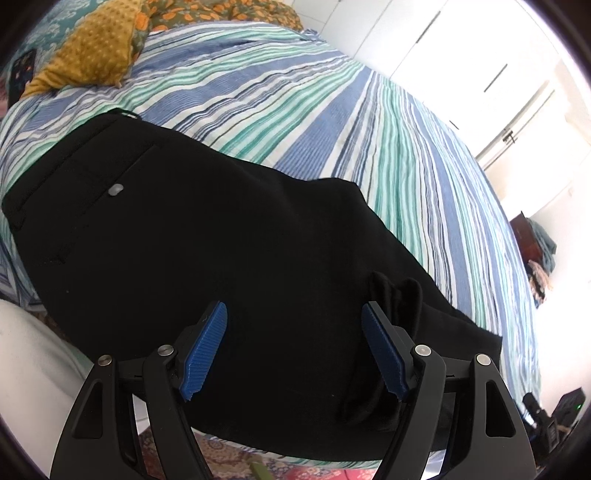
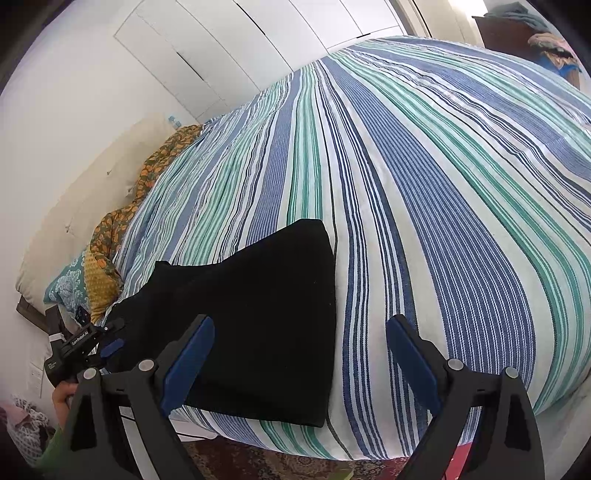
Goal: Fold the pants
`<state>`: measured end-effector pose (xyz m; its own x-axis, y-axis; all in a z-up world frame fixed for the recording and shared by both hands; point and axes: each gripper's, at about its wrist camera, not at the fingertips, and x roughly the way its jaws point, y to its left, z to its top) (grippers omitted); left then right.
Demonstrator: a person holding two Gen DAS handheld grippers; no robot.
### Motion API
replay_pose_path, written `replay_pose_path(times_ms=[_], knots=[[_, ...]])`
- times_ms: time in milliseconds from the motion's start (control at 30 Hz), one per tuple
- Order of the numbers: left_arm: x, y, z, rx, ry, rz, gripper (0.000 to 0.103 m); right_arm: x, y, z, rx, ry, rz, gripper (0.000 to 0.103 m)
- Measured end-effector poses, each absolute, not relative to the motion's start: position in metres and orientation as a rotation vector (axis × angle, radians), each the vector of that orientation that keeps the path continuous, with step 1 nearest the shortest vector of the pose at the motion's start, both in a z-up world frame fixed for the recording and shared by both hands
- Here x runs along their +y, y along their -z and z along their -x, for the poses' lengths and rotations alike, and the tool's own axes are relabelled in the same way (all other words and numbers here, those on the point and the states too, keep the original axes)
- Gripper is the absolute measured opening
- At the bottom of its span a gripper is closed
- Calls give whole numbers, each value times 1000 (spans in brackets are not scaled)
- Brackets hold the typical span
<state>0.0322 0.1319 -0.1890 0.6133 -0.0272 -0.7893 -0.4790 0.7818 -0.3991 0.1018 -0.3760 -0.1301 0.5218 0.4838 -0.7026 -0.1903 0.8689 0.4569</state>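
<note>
Black pants (image 1: 207, 236) lie folded on the striped bedspread (image 1: 332, 110), with the waistband and a buttoned back pocket (image 1: 116, 190) at the left. A bunched fold of fabric (image 1: 395, 295) stands up by the right finger. My left gripper (image 1: 295, 314) is open and empty, hovering just above the pants. In the right wrist view the pants (image 2: 266, 314) form a flat folded block near the bed's front edge. My right gripper (image 2: 299, 325) is open and empty above the block's right edge. The left gripper (image 2: 107, 341) shows at the far left, over the pants.
Yellow and floral pillows (image 1: 92, 55) lie at the head of the bed, also in the right wrist view (image 2: 110, 236). White wardrobe doors (image 2: 258, 44) stand behind the bed. A patterned rug (image 1: 236, 458) lies below the front edge. Dark furniture with clothes (image 2: 535, 33) stands at the far corner.
</note>
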Motion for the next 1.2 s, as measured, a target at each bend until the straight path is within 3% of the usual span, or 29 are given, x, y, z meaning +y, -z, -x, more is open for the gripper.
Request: replay_pose_path(times_ms=[300,400,633,933,1000,1067,1100,1200], knots=[[325,165,81,488,-550,1247,78,-375,133,-101,953,-428,-353,94],[357,172,110,472,-631,1323,78,-373,136,-102,962,-434,-359,94],[328,198,69,688,-565,1206,78,-364,140,-104,979,-445,-337,94],[293,177,71,705,-725,1038,77,-363,140,-102,986,-441,-318,94],[290,171,77,679,-730,1001,69,-363,141,-103,988,-439,-317,94],[296,175,74,702,-692,998,52,-361,142,-104,992,-443,-311,94],[301,181,71,724,-679,1017,37,-359,143,-104,995,-446,-308,94],[309,190,81,700,-679,1100,33,-356,143,-103,996,-461,-300,94]])
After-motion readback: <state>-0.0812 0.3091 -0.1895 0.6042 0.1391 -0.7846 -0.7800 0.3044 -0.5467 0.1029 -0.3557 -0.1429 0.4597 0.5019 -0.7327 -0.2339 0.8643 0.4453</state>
